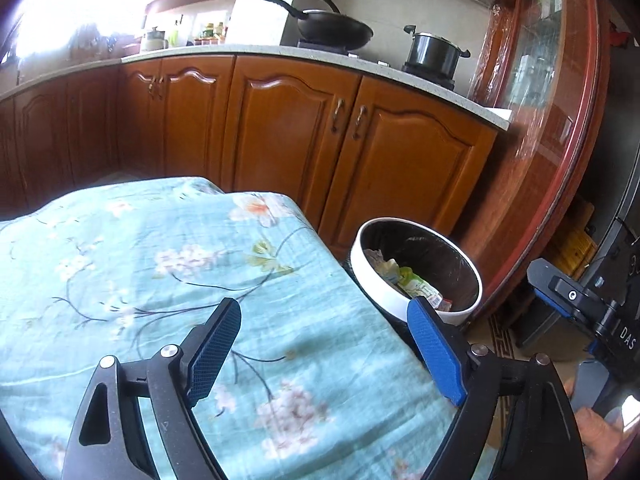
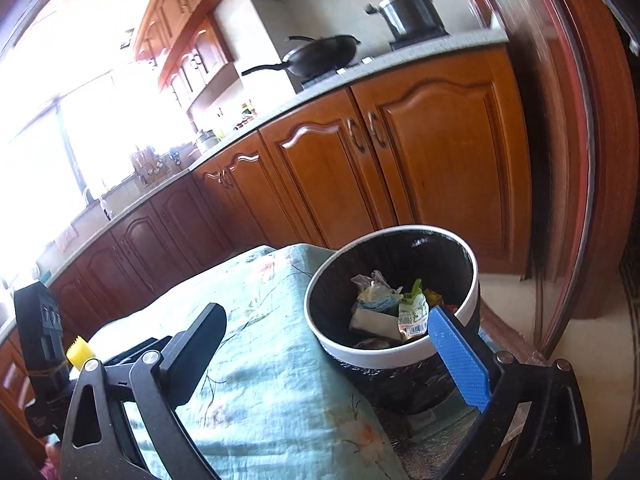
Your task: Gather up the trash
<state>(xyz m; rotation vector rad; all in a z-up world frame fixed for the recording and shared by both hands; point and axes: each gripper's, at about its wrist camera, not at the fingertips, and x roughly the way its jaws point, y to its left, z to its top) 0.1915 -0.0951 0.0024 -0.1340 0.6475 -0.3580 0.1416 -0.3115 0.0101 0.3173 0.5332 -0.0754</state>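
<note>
The right gripper (image 2: 326, 346), jaws spread wide and holding nothing, hangs over a table draped in a floral cloth (image 2: 256, 392). At its one o'clock a white-rimmed trash bin (image 2: 474, 284) with a black liner holds crumpled wrappers (image 2: 408, 308). At twelve o'clock, wooden cabinets (image 2: 432, 152) carry a wok (image 2: 324, 54) and pot (image 2: 410, 14).

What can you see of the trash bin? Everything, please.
The trash bin is round, with a white ring rim over a black liner bag whose loose plastic bunches around the outside. It stands upright, open-topped with no lid in view, close against the corner of the table under the floral cloth. Inside lies crumpled trash: wrappers, a green-printed packet with a barcode, white paper. Neither gripper touches it.
</note>
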